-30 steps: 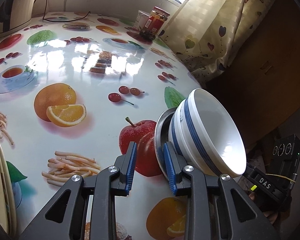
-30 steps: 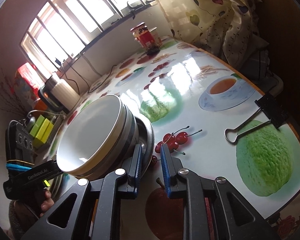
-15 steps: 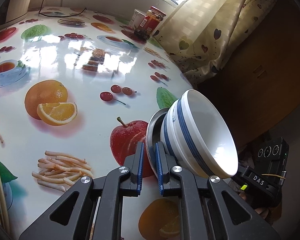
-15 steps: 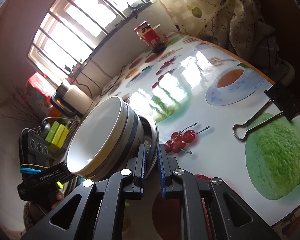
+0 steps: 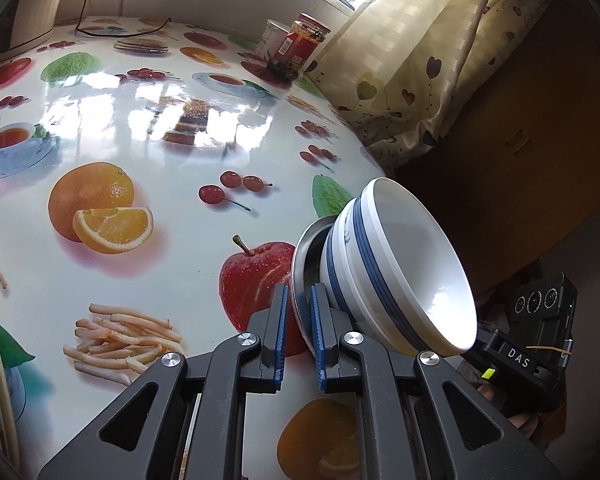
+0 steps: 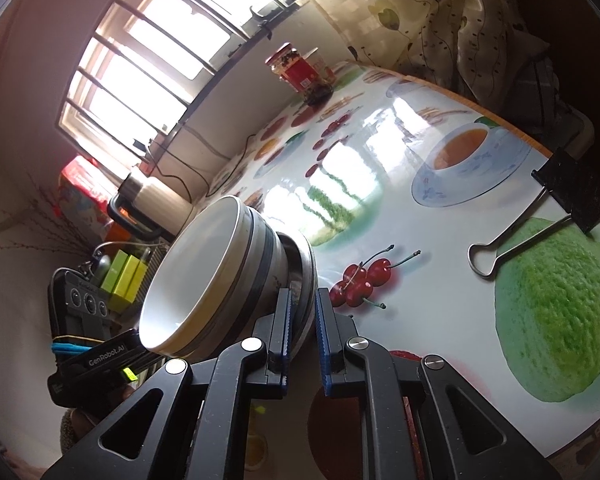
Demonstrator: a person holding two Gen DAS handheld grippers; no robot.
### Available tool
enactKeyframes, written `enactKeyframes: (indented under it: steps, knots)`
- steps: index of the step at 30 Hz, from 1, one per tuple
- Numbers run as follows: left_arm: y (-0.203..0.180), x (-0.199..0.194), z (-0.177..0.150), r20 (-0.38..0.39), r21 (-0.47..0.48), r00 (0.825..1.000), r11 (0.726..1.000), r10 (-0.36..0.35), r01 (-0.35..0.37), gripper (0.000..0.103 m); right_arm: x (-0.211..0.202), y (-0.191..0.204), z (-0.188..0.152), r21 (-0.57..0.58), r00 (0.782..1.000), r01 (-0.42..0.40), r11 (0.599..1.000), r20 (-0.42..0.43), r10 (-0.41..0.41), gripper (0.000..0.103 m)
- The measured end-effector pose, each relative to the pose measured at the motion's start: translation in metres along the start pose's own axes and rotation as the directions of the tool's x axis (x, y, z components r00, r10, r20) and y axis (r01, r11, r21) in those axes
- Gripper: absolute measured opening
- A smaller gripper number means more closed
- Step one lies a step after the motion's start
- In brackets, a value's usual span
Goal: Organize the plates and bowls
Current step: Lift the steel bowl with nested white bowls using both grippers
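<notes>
Likely a home dining corner: fruit-print tablecloth (image 5: 148,168), heart-patterned curtain (image 5: 412,60), jam jar (image 5: 306,42).

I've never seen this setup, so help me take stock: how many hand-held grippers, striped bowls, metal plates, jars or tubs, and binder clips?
Hand-held grippers: 2, the left hand-held gripper, its jaws just closing on the plate's rim, and the right hand-held gripper
Striped bowls: 2, apparently nested
Metal plate: 1
Jar and tub: 2
Binder clip: 1
Total: 8

The kettle (image 5: 24,0) at ten o'clock is cut off by the picture's edge. The jar (image 6: 296,68) label is too small to read. The bowls (image 6: 216,280) hide most of the metal plate (image 6: 306,280).
</notes>
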State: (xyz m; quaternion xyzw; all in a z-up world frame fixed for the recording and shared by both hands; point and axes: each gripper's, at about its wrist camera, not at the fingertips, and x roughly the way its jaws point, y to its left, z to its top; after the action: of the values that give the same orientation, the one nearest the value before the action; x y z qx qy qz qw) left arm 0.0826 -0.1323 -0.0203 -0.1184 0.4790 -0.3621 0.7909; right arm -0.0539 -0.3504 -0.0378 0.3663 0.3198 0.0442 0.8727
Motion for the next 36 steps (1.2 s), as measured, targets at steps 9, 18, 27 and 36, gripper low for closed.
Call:
enactKeyframes:
  steps: [9, 18, 27, 36]
  knots:
    - [-0.0027, 0.0000, 0.0001, 0.003, 0.010, 1.000, 1.000, 0.010, -0.010, 0.009, 0.0004, 0.0004, -0.0006, -0.005, 1.000, -0.005, 1.000, 0.001, 0.005, 0.012]
    - [-0.0068, 0.0013, 0.0006, 0.009, 0.033, 0.999, 0.999, 0.040, -0.040, 0.009, 0.0004, -0.0008, -0.0003, -0.018, 1.000, 0.000, 1.000, 0.002, 0.000, 0.011]
    - [-0.0080, 0.0020, 0.0009, 0.009, 0.037, 0.999, 0.998, 0.047, -0.047, 0.009, 0.0003, -0.0007, 0.0000, -0.017, 1.000, -0.008, 1.000, 0.005, 0.008, 0.011]
    - [-0.0079, 0.0014, 0.0005, 0.009, 0.036, 0.999, 0.998, 0.050, -0.050, 0.009, -0.0009, 0.0007, 0.0020, -0.025, 1.000, -0.006, 1.000, 0.006, 0.006, 0.011]
